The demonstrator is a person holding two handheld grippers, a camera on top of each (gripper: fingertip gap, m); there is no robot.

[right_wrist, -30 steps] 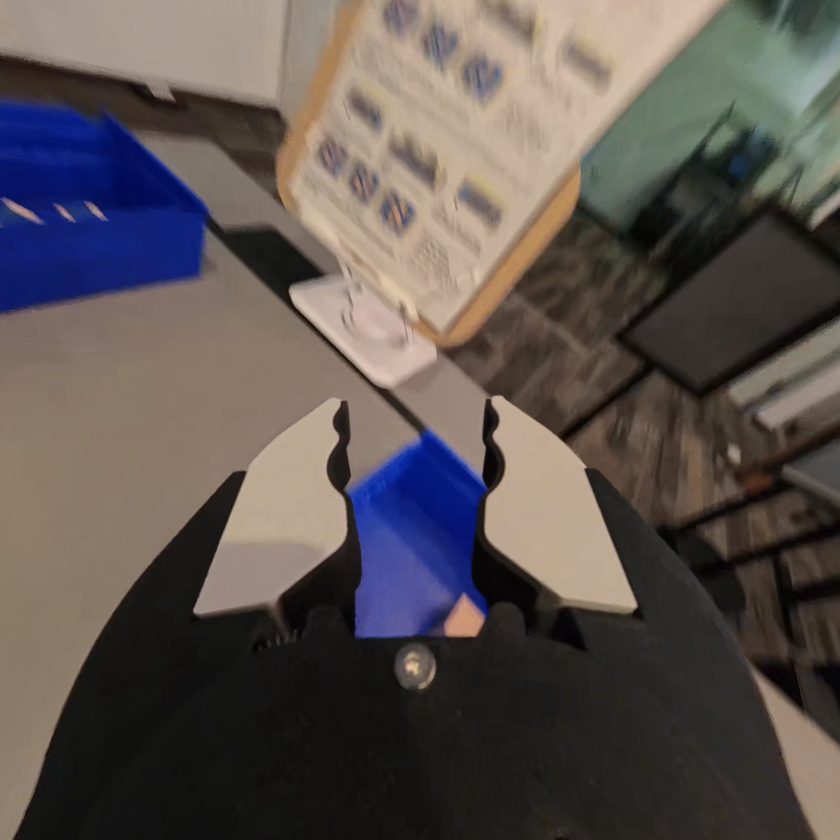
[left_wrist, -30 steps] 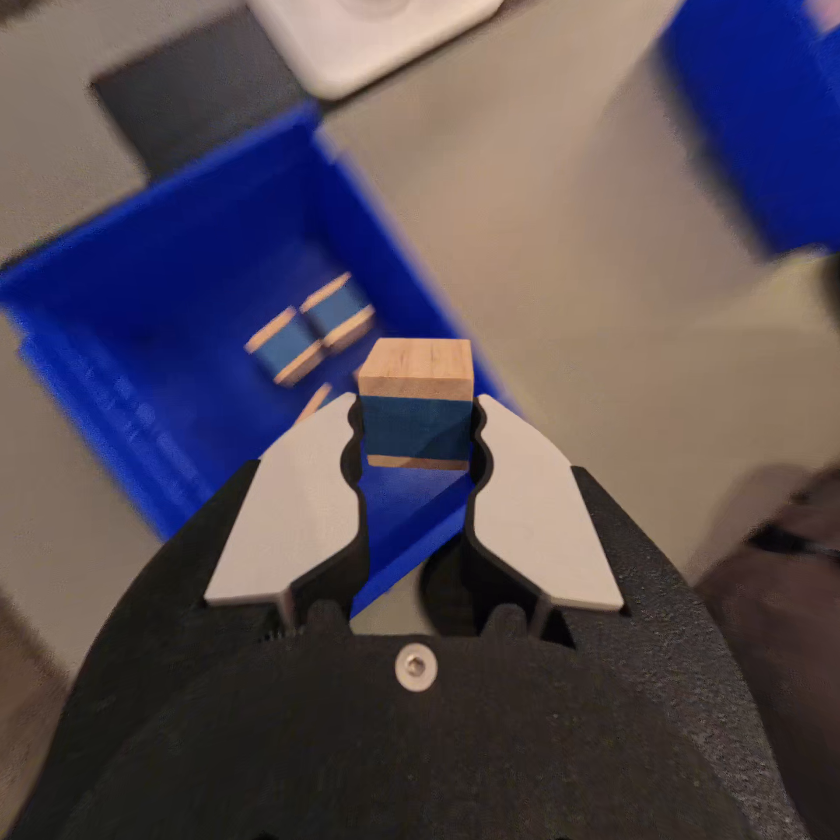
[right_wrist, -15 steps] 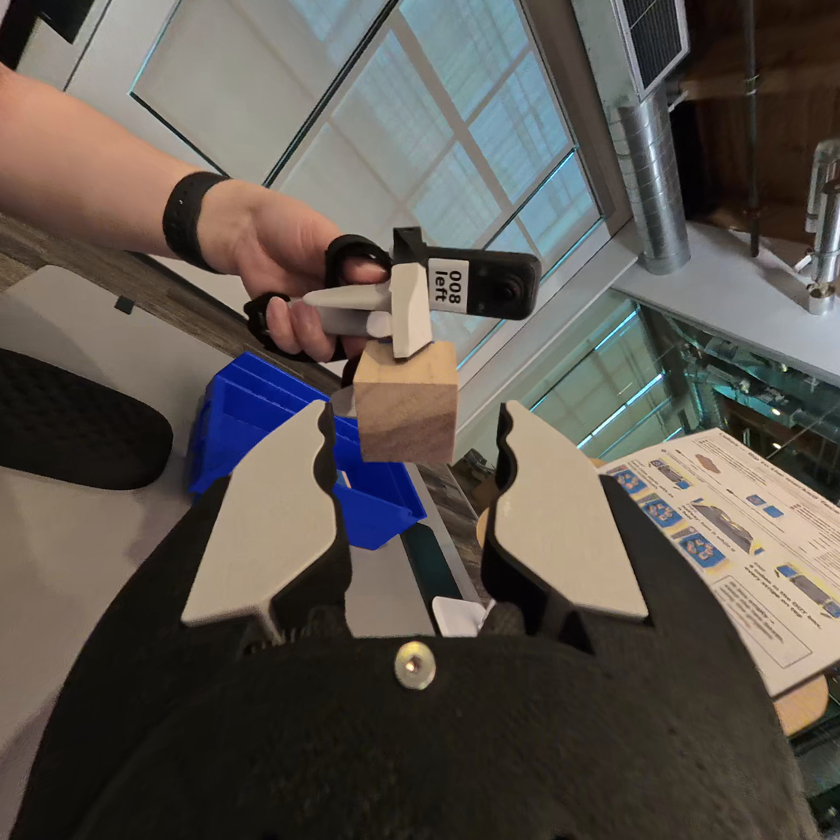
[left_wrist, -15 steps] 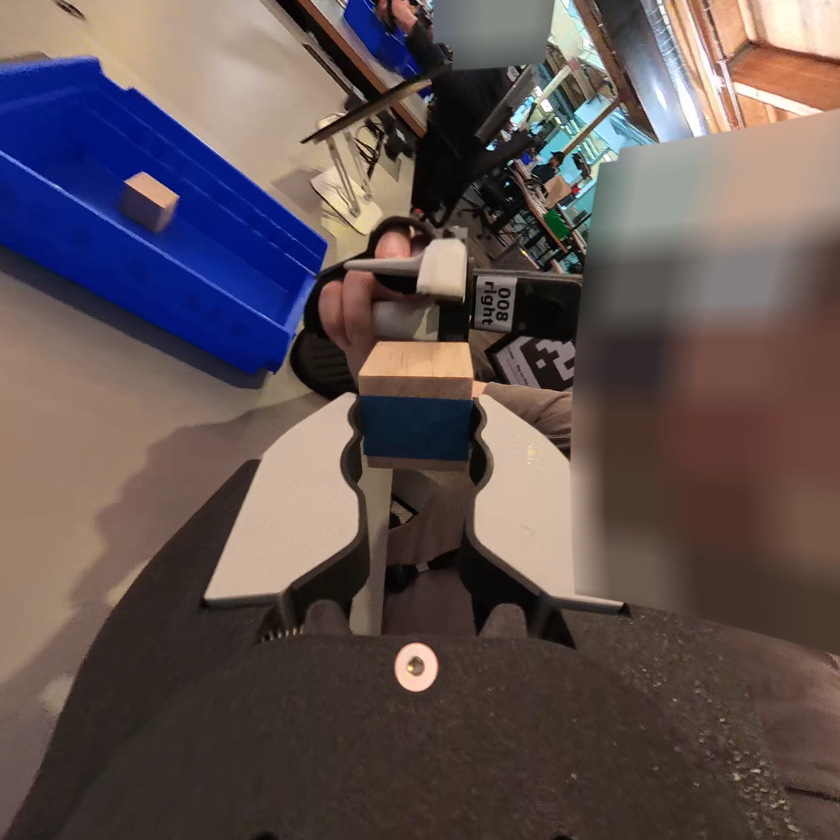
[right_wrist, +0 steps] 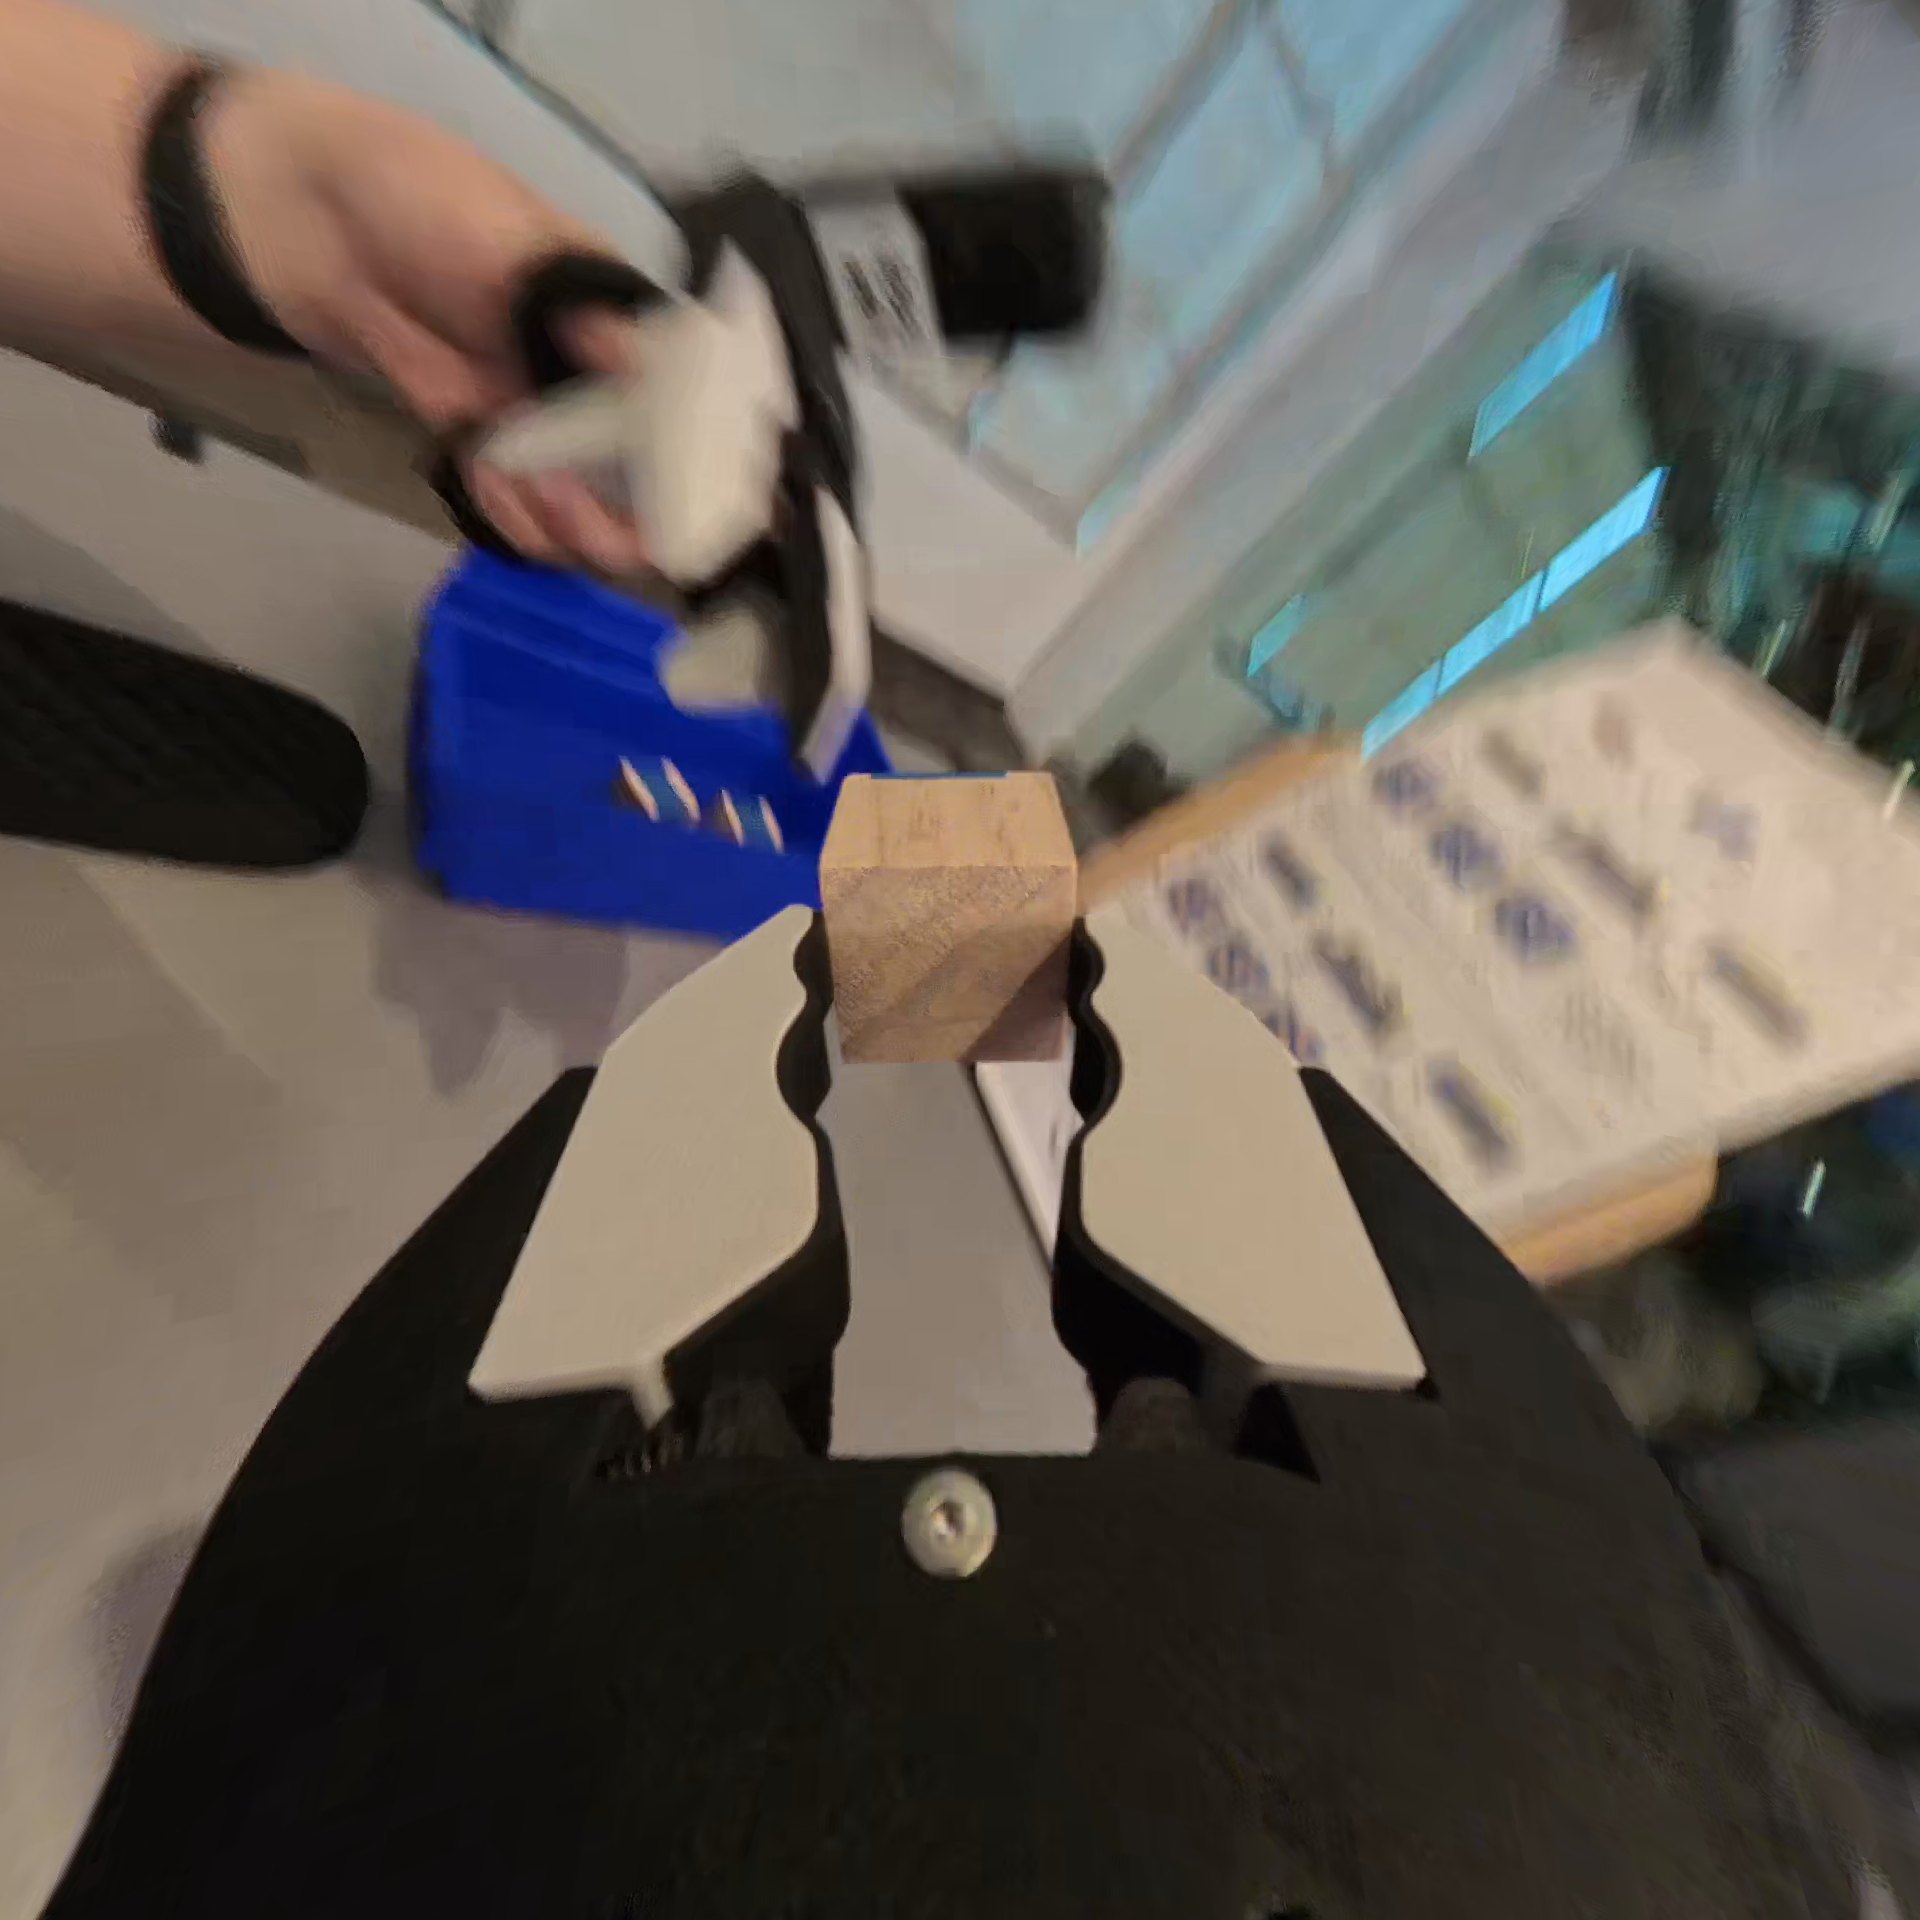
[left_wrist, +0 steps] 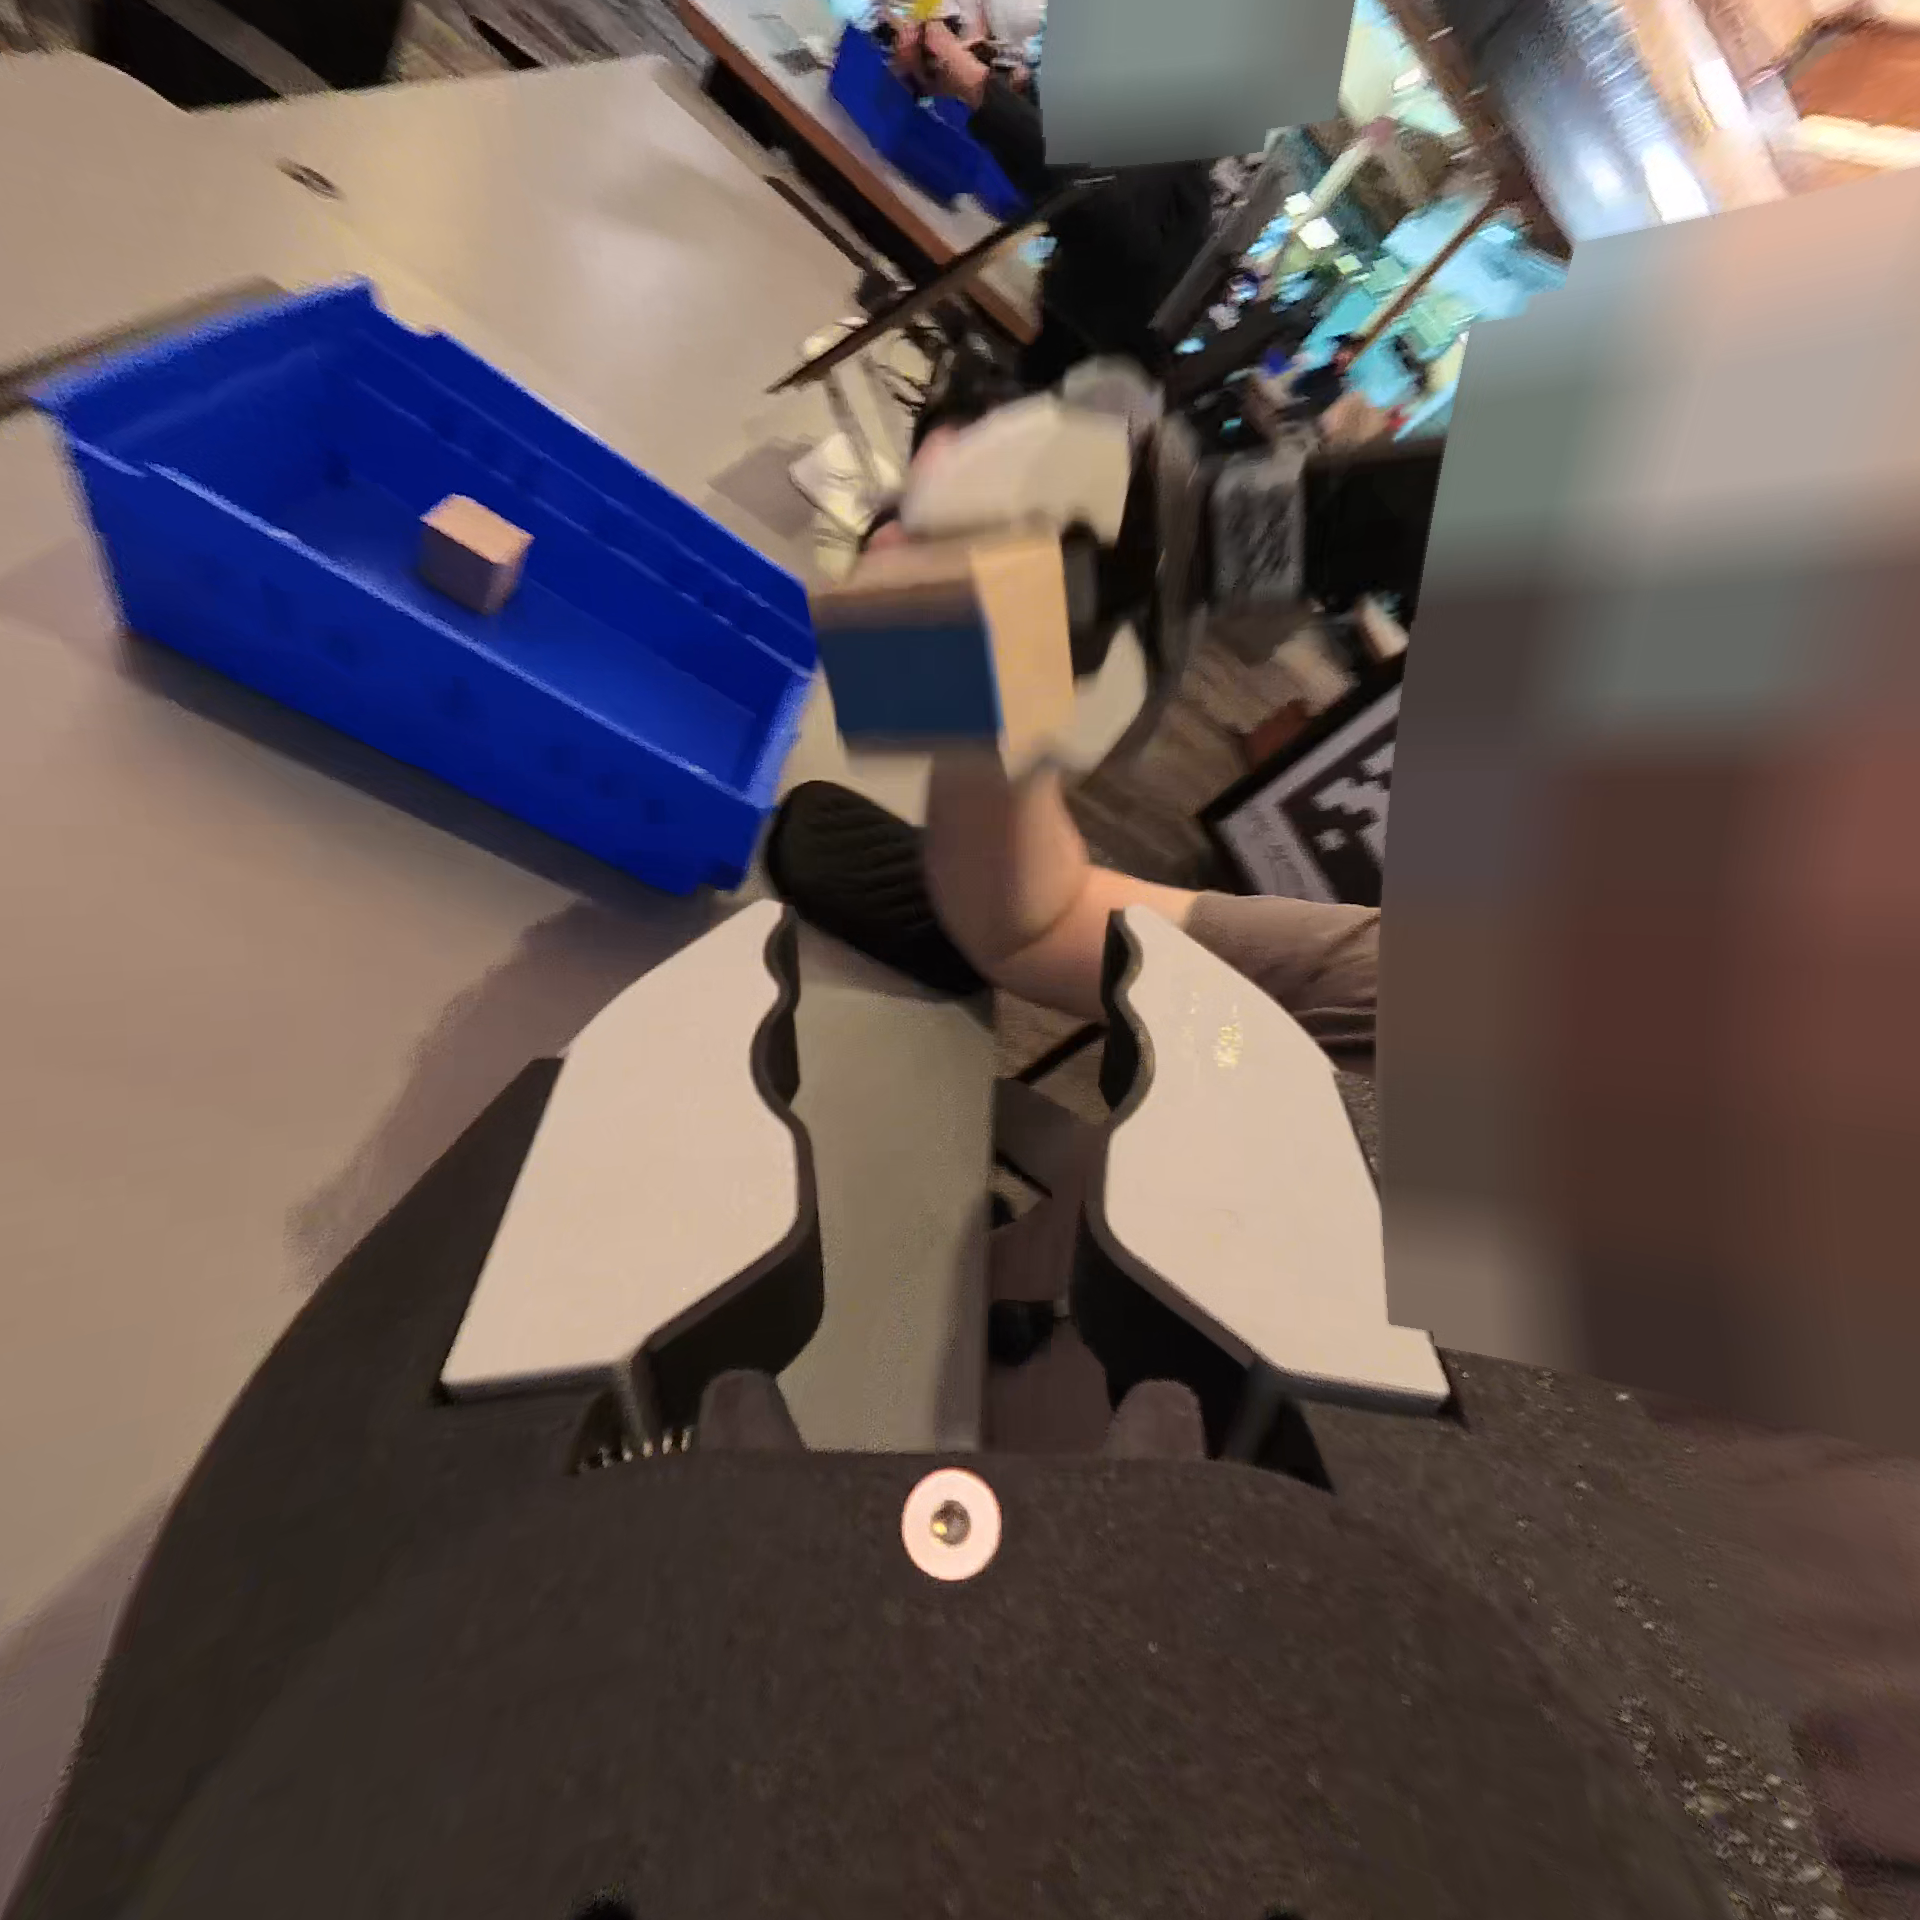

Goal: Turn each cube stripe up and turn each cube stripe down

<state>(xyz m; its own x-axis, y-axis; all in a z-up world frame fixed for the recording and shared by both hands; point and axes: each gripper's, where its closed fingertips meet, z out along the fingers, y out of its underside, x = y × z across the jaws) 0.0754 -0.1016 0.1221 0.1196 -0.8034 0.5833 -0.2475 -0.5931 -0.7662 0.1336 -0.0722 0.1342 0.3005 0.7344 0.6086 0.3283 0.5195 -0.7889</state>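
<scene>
Wooden and plain-faced toward the lens, the cube (right_wrist: 948, 935) sat clamped between the fingertips of my right gripper (right_wrist: 948, 971), held in the air above the grey table (right_wrist: 260, 1039). My left gripper (left_wrist: 951, 997) stood with its jaws apart and held nothing. I judged the cube light, rigid and not fragile, though its smooth faces could slip under a loose pinch. I rated two opposite flat faces as the correct hold, centred in the finger notches. One blue bin (left_wrist: 343, 665) contained a single cube (left_wrist: 473, 561); the other bin (right_wrist: 561, 790) contained several.
</scene>
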